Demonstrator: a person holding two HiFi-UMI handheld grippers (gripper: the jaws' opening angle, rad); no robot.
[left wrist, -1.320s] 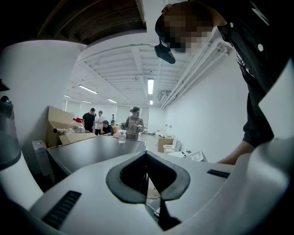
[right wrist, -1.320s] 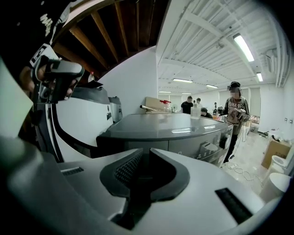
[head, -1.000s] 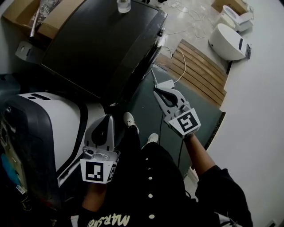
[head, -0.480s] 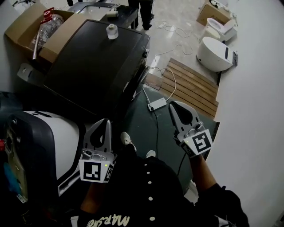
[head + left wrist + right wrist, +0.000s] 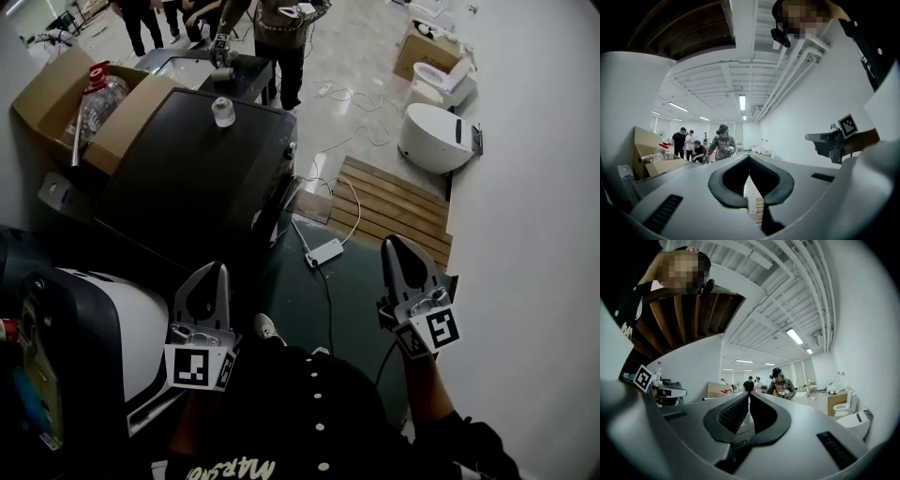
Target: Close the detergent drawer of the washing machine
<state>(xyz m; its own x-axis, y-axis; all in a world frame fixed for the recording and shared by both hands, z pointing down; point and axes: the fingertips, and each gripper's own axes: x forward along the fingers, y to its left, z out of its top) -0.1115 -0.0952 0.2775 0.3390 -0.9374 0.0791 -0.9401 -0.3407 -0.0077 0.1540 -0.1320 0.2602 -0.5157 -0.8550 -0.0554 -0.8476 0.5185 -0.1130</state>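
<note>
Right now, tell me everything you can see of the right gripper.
The right gripper is a pale grey plastic shell tapering to two jaws lined with ribbed black pads. The jaws are shut with nothing between them. A marker cube with black-and-white squares sits at its rear, where the person's forearm meets it. It hangs in the air over the dark green mat, close to the white wall, touching nothing else.

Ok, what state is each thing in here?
Left gripper, shut, empty.
Right gripper, shut, empty.
Cardboard box, open.
Bottle, lying tilted in the box.
Small jar, upright on the dark surface.
Washing machine, drawer not readable.
</note>
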